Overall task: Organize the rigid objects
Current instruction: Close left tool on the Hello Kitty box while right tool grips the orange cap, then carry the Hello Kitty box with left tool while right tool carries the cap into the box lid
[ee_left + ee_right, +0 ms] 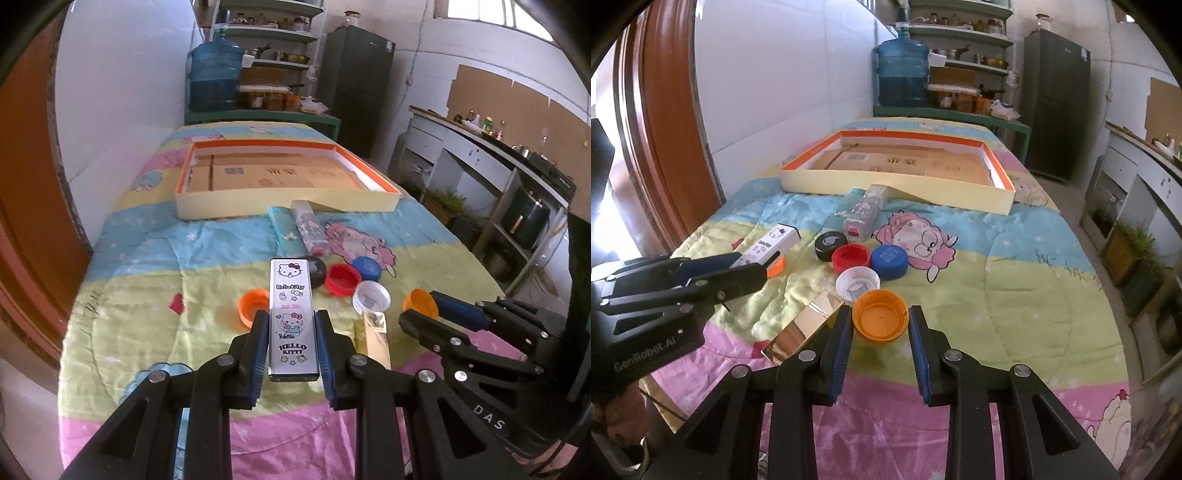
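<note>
My left gripper (291,315) is shut on a white Hello Kitty box (291,291), held lengthwise a little above the quilt. The right wrist view shows that box (772,242) in the left gripper (768,263) at the left. My right gripper (880,313) is shut on an orange cap (880,321), hollow side up, pads on both sides. The left wrist view has the same cap (419,301) in the right gripper (421,308). A shallow yellow tray with an orange rim (284,208) (905,190) lies farther back, lined with cardboard.
On the quilt lie a second orange cap (253,306), black cap (830,243), red cap (851,258), blue cap (889,261), clear white cap (857,282), a gold box (809,325), a teal box (284,229) and a clear patterned box (862,214). A counter (480,147) runs along the right.
</note>
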{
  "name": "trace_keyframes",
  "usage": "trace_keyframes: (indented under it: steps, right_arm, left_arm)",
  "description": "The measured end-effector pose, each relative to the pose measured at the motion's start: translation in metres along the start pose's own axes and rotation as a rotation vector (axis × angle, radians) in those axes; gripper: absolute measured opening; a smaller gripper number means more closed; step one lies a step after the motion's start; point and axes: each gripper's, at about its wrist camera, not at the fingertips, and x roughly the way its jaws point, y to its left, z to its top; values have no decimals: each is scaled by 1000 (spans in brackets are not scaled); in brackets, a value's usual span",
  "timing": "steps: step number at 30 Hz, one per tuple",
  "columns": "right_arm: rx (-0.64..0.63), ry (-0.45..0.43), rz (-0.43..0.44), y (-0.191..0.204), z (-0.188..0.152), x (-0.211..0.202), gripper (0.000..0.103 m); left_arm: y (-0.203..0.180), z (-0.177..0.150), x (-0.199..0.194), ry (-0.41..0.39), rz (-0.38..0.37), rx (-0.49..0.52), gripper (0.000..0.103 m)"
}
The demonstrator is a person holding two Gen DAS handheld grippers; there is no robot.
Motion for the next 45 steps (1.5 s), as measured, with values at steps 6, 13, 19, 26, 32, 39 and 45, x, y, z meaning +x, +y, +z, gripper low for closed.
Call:
trace_keyframes:
  steps: [6,13,19,26,32,39,45]
  right_arm:
    - [11,-12,15,-2,11,-4,31]
    - [3,-33,28,-2,29,-8,31]
    - [4,-55,40,-5,44,-11,31]
    - [4,-84,54,-9,72,-8,31]
    - [-2,-85,54,-13,94,0,31]
    - [14,-65,63,-22,116,14,31]
    - [10,-51,68,-27,134,31,31]
  left_arm:
    - [-1,14,-9,-30,45,7,26]
    - [1,31,-11,-40,50,-11,26]
    - [6,48,-5,-31,54,-32,26]
    - [13,75,-2,-51,69,-55,26]
    - [20,97,7,-52,72,-82,26]
    - [20,118,19,-52,66,-68,26]
    - [21,141,29,-60,64,-65,26]
